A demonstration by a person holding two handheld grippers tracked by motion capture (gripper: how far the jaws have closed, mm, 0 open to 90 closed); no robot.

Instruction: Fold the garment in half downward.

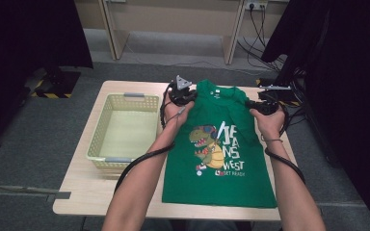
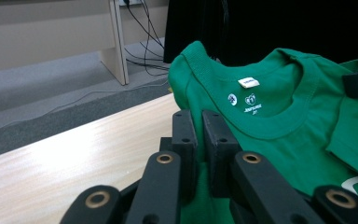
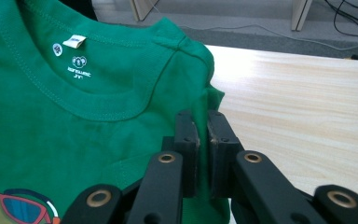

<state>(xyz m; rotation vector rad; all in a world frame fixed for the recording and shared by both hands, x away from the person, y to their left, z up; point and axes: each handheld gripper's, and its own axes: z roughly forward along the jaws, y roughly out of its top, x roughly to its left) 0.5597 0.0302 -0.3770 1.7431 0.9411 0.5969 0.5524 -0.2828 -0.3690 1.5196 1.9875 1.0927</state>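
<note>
The green dinosaur T-shirt (image 1: 219, 159) lies front-up on the right half of the light wooden table (image 1: 82, 192). The left gripper (image 2: 200, 135) and right gripper (image 3: 200, 135) are each clamped on a shoulder at the far edge. Lifting both evenly should keep the cloth taut. A yellow plastic basket (image 1: 99, 122) sits left; grey carpet and trailing cables lie beyond.

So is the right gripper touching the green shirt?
Touching. In the right gripper view, the right gripper has its fingers pinched shut on the edge of the green shirt.
</note>
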